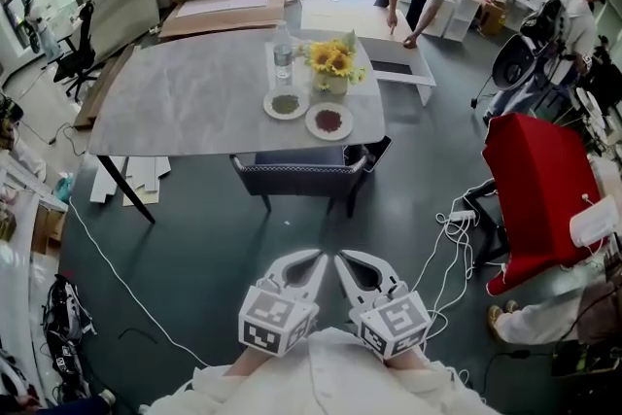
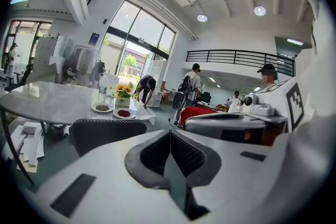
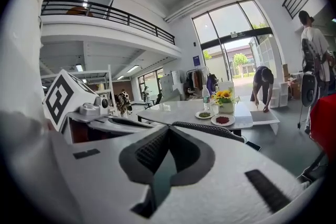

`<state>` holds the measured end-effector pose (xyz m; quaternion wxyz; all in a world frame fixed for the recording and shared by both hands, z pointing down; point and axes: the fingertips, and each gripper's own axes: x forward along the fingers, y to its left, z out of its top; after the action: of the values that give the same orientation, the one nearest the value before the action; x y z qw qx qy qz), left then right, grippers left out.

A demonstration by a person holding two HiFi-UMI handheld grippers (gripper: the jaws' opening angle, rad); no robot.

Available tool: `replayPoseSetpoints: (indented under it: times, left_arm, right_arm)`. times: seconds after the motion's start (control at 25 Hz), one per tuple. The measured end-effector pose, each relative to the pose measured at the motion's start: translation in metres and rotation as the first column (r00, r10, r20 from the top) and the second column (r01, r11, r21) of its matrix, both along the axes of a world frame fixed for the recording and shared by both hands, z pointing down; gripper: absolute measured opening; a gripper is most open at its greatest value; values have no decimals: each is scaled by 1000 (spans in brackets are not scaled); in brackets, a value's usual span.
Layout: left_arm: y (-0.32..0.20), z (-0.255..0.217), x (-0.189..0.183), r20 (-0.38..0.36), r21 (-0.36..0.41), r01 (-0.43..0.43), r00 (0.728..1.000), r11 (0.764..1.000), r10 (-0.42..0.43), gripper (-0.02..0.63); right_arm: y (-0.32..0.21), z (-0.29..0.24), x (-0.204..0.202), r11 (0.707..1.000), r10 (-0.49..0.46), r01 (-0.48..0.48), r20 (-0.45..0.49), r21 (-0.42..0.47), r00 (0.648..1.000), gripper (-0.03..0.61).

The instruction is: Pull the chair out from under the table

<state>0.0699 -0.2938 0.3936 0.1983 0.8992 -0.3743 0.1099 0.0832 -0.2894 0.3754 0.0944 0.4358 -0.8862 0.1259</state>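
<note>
Looking down in the head view, the chair (image 1: 301, 178) sits tucked under the near edge of the table (image 1: 194, 102). Its backrest faces the person and runs left to right along that edge. The left claw (image 1: 313, 263) and the right claw (image 1: 346, 263) sit side by side low in the picture, tips aimed at the chair. They are well apart from it, with bare floor between. Neither is clearly nearer, though the backrest's middle lines up slightly better with the left one.

In the left gripper view, the left claw (image 2: 169, 134) is clenched on nothing. The chair (image 2: 105, 134) lies ahead and a little left of its tips, below the table (image 2: 47, 102).

In the right gripper view, the right claw (image 3: 168, 128) is likewise clenched and empty, with the chair (image 3: 210, 129) ahead and to its right. The coming move probably calls for a straight reach forward to the backrest's top edge, with the claws released first.
</note>
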Motion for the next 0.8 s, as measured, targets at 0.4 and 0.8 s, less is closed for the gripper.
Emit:
replayPoseSetpoints:
  times: [0.4, 0.8]
  left_arm:
    - [-61, 19, -22, 43, -35, 10, 999, 999, -9, 15]
    - [-176, 8, -49, 51, -7, 4, 999, 1000, -4, 15]
  right_arm:
    - [-56, 21, -6, 998, 7, -6, 8, -56, 1000, 3]
    - [-166, 11, -25, 999, 32, -32, -5, -28, 999, 3]
